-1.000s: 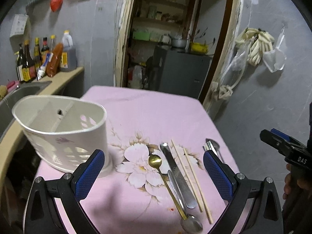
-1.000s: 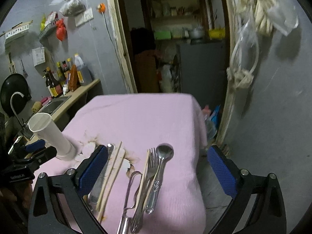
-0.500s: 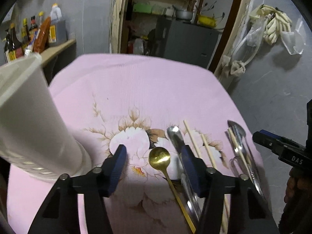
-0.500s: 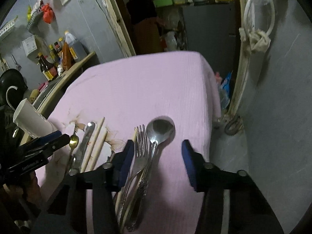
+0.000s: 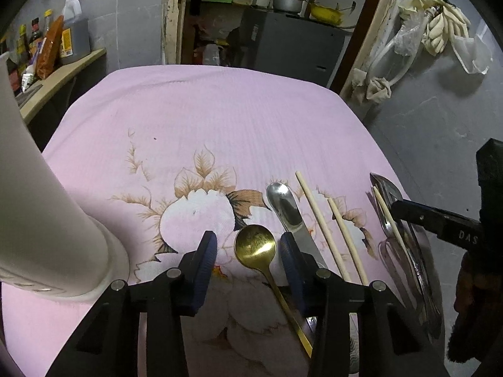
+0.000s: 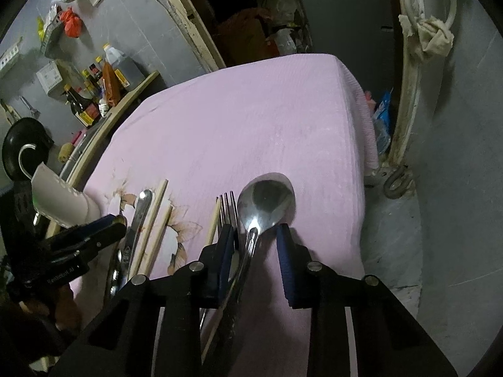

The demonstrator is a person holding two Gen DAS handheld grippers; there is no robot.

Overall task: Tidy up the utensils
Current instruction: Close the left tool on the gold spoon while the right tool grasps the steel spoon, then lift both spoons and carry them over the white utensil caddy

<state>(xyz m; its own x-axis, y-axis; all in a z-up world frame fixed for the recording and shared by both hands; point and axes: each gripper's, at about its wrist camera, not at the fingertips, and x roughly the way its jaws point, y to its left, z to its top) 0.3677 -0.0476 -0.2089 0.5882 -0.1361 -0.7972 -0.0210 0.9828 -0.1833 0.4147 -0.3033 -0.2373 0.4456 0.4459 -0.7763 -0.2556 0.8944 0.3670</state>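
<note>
Two claws are closing, pads not yet pinching: left gripper [image 5: 248, 251] around the shiny gold spoon [image 5: 255, 245], right gripper [image 6: 256, 245] around the big silver spoon [image 6: 265, 201], both right of the white plastic holder [image 5: 47, 220]. Squeeze each thin handle in the middle before lifting.

On my bench I count one gold metal spoon [image 5: 255, 245], one large silver steel spoon [image 6: 265, 201], one silver steel fork [image 6: 228, 209], one silver steel table knife [image 5: 287, 210], three pale wooden chopsticks, two lying side by side [image 5: 327, 232] and one by the fork [image 6: 213, 220], and one white plastic utensil holder [image 5: 37, 216].
</note>
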